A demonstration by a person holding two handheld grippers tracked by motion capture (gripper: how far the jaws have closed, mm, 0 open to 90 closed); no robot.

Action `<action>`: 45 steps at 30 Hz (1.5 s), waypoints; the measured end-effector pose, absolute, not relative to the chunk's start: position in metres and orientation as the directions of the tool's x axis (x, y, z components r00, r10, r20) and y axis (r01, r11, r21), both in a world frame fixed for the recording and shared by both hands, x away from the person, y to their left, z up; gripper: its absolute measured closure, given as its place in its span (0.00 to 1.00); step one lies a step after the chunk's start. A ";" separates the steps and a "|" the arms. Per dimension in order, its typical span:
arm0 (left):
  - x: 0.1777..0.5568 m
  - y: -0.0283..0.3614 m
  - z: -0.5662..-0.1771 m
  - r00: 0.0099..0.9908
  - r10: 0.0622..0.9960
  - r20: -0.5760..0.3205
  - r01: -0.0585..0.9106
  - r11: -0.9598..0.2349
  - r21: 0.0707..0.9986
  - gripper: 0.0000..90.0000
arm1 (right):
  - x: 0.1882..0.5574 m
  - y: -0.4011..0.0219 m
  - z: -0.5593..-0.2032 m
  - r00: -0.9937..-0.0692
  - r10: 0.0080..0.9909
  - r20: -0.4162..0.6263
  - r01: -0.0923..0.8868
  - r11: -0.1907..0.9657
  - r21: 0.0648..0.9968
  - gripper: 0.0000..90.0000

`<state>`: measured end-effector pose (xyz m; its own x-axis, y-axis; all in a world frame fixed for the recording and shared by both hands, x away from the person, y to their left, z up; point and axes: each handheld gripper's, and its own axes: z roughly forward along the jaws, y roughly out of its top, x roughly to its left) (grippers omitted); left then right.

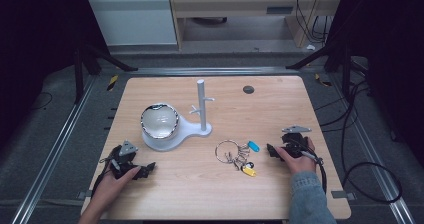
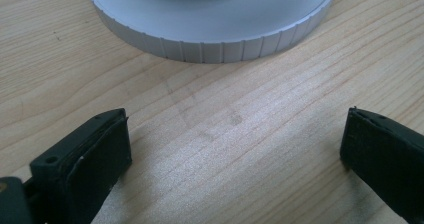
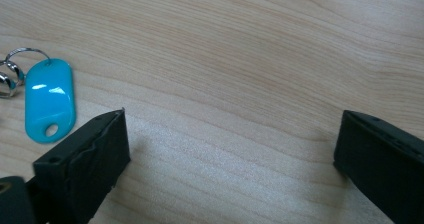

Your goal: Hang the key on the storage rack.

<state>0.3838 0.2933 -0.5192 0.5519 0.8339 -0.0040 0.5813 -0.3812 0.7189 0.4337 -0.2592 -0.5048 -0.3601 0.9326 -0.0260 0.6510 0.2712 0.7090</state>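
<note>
Counter: light wood-grain top (image 1: 280, 109) with rounded corners; a dark round insert (image 1: 248, 89) sits near its far edge, right of centre.
Counter surface, close up: fine straight grain, a few faint marks in the left gripper view (image 2: 220, 129); clean grain in the right gripper view (image 3: 260, 59).
Surroundings: grey carpeted floor (image 1: 50, 129) with metal rails (image 1: 60, 144) along both sides of the counter; black frame struts at the far corners; pale cabinets (image 1: 132, 16) beyond; black cables (image 1: 360, 134) trail on the floor at the right.
White stand: round base (image 1: 172, 134) left of centre, with an upright post (image 1: 201, 104) bearing short pegs; its ribbed rim (image 2: 210, 49) lies just ahead of the left jaws.
Bowl: shiny metal bowl (image 1: 159, 120) rests on the stand's base.
Key ring: large ring with keys (image 1: 235, 154), a blue tag (image 1: 253, 146) and a yellow tag (image 1: 248, 171), on the counter right of centre, near the right hand-held gripper.
Blue tag, close up: flat on the wood (image 3: 49, 100), just beside the left-hand jaw.
Left hand-held gripper: (image 1: 145, 170) held low at the near left corner, jaws spread wide, nothing between them.
Right hand-held gripper: (image 1: 271, 150) held low at the right, jaws spread wide, bare wood between them.
</note>
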 end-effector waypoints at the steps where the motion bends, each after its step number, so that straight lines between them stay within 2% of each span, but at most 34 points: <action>1: 0.384 0.293 -0.519 0.552 0.834 -0.004 0.581 -0.381 0.719 0.00 | 0.433 -0.260 -0.503 -0.374 0.927 -0.029 0.655 0.286 0.700 0.12; 6: 0.384 0.293 -0.519 0.551 0.834 -0.004 0.581 -0.381 0.719 0.00 | 0.431 -0.258 -0.493 -0.458 0.888 -0.032 0.664 0.366 0.652 0.17; 7: 0.384 0.293 -0.519 0.551 0.834 -0.004 0.581 -0.381 0.719 0.00 | 0.431 -0.257 -0.487 -0.497 0.867 -0.045 0.665 0.413 0.623 0.19; 8: 0.384 0.293 -0.519 0.551 0.835 -0.004 0.582 -0.380 0.719 0.00 | 0.431 -0.257 -0.487 -0.497 0.867 -0.045 0.665 0.413 0.623 0.19; 9: 0.384 0.293 -0.519 0.550 0.835 -0.004 0.582 -0.379 0.719 0.00 | 0.432 -0.258 -0.481 -0.524 0.851 -0.036 0.663 0.434 0.610 0.24; 14: 0.384 0.293 -0.519 0.549 0.836 -0.004 0.582 -0.379 0.719 0.00 | 0.437 -0.256 -0.463 -0.592 0.804 -0.052 0.651 0.516 0.557 0.29; 28: 0.384 0.293 -0.519 0.549 0.836 -0.004 0.582 -0.379 0.719 0.00 | 0.450 -0.249 -0.438 -0.672 0.735 -0.092 0.644 0.641 0.418 0.36; 41: 0.384 0.293 -0.519 0.549 0.836 -0.004 0.583 -0.379 0.719 0.00 | 0.460 -0.220 -0.423 -0.747 0.660 -0.082 0.591 0.714 0.375 0.53; 45: 0.384 0.293 -0.519 0.548 0.836 -0.004 0.583 -0.379 0.719 0.00 | 0.463 -0.204 -0.422 -0.787 0.612 -0.078 0.552 0.754 0.355 0.63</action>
<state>0.3835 0.2930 -0.5192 0.5484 0.8362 -0.0042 0.5828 -0.3785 0.7191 0.4631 -0.2041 -0.4222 -0.7868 0.6123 -0.0780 0.5520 0.7544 0.3552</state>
